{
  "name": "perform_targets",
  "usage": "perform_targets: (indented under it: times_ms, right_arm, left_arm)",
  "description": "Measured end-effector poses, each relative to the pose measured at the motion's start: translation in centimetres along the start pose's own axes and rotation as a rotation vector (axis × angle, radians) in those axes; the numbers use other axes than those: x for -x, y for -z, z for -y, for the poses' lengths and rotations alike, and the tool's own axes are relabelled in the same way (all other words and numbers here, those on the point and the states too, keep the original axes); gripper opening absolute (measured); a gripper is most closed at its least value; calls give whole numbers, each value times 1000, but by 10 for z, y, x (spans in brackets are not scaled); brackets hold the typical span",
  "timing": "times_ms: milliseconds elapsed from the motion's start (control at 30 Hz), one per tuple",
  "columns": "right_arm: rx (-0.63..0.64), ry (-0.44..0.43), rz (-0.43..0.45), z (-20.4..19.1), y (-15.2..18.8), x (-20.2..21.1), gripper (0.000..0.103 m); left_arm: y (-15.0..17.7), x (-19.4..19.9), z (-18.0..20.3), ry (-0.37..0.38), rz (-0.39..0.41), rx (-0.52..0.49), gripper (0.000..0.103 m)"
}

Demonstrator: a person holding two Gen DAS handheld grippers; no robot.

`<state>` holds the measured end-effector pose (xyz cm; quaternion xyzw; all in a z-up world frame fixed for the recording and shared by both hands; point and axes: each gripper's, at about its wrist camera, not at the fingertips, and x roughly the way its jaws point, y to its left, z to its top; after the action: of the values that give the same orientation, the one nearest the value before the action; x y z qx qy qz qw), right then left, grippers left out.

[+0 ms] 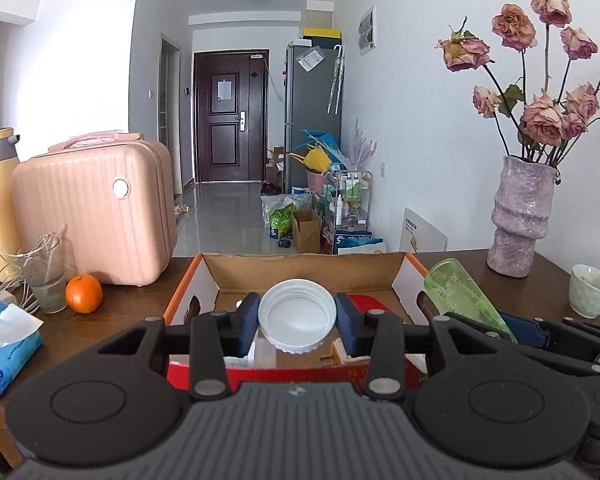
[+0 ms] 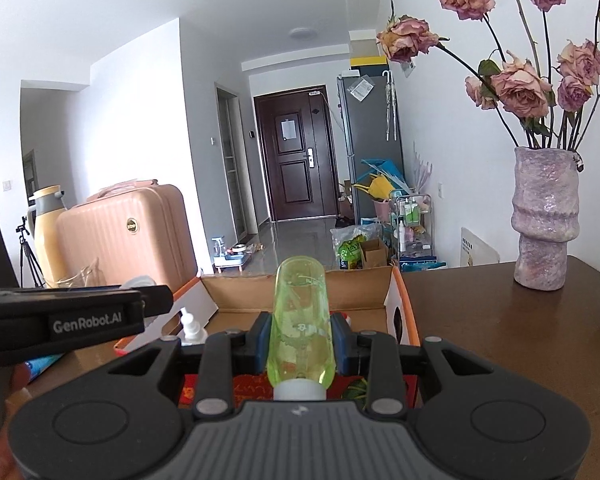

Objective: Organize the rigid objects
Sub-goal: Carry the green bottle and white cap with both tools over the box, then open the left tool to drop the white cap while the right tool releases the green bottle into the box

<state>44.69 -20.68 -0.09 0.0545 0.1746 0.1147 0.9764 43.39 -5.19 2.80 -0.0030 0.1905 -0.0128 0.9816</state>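
The white lid (image 1: 297, 315) sits pinched between the blue pads of your left gripper (image 1: 297, 322), open side facing the camera, held above the cardboard box (image 1: 306, 268). The green bottle (image 2: 300, 328) is clamped in your right gripper (image 2: 300, 340), its long axis running straight forward along the fingers, rounded base away from you and white neck toward the camera. From the left wrist view the bottle lies just to the right of the lid, tilted up and leftward over the box's right wall. Both held items are over or at the box, so the coming move turns on that lid-to-bottle relation: the lid is left of the bottle, and the bottle's neck points back toward you, not toward the lid. In my judgement, either the two are to be joined, which needs the bottle reoriented, or each is to be lowered into the box separately.

Count: one lid, one green bottle, one box, two grippers, both occupied. Inside the box a white pump bottle (image 2: 191, 326) and a red item (image 1: 370, 304) show; the rest is hidden.

On the desk (image 2: 480, 320): one orange (image 1: 83, 293), one pink case (image 1: 96, 208), one vase (image 1: 524, 216) of dried roses, one cup (image 1: 590, 290).
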Motion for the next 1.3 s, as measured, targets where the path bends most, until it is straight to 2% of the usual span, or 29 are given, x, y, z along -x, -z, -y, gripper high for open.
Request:
perform_targets:
  times_ms: [1300]
  right_arm:
    - [9,51,-55,26,-25,-114,30]
  left_arm:
    - [-24,-129,-2,-52,-89,-9,41]
